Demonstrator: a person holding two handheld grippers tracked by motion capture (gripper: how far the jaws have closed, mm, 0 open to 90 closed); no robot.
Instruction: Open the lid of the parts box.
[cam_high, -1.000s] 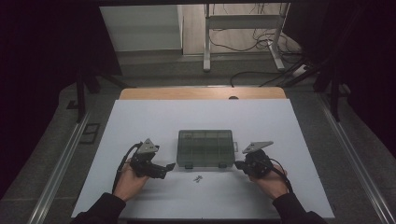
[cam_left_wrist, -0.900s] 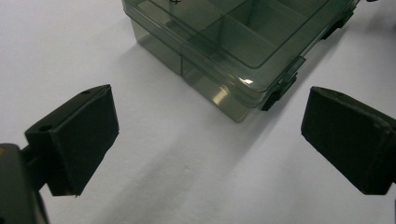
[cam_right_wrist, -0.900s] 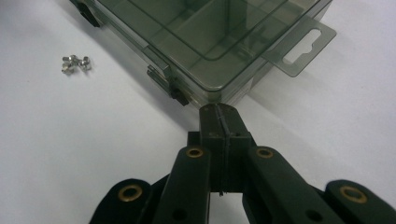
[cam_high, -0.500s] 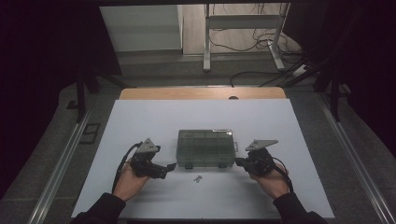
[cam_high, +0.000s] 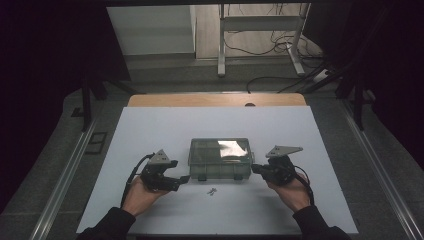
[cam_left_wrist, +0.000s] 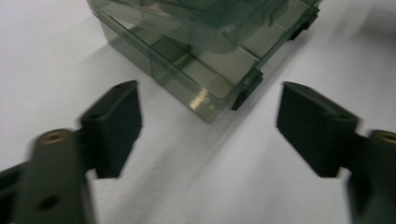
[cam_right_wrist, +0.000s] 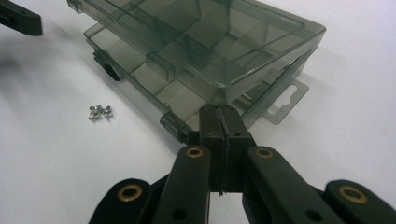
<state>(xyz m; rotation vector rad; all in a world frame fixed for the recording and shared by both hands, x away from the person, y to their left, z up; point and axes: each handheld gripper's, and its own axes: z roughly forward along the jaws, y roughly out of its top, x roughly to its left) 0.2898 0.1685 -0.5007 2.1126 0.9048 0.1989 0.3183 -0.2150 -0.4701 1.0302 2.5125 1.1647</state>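
From high up, a clear grey box (cam_high: 220, 158) sits in the middle of the white table (cam_high: 150, 130). Its long side runs from left to right. The left gripper (cam_high: 181, 179) is just beside the box's near left corner. The right gripper (cam_high: 253, 169) is at the box's near right corner. Each hand has its own end of the box, and both are about as near. A few tiny screws (cam_high: 212, 190) lie on the table in front of the box, between the hands.

In the left gripper view, the box (cam_left_wrist: 205, 51) is just ahead, with one corner pointing at the gap between the two jaws. The jaws stand apart and have just been closing in a bit. Nothing is between them; there is just bare table.

In the right gripper view, the jaws are pressed tight together with nothing held. Their tip is right at the front edge of the box (cam_right_wrist: 201, 51), by a small latch (cam_right_wrist: 175, 125). The lid is lifted a little there. The screws (cam_right_wrist: 100, 111) lie off to the left.
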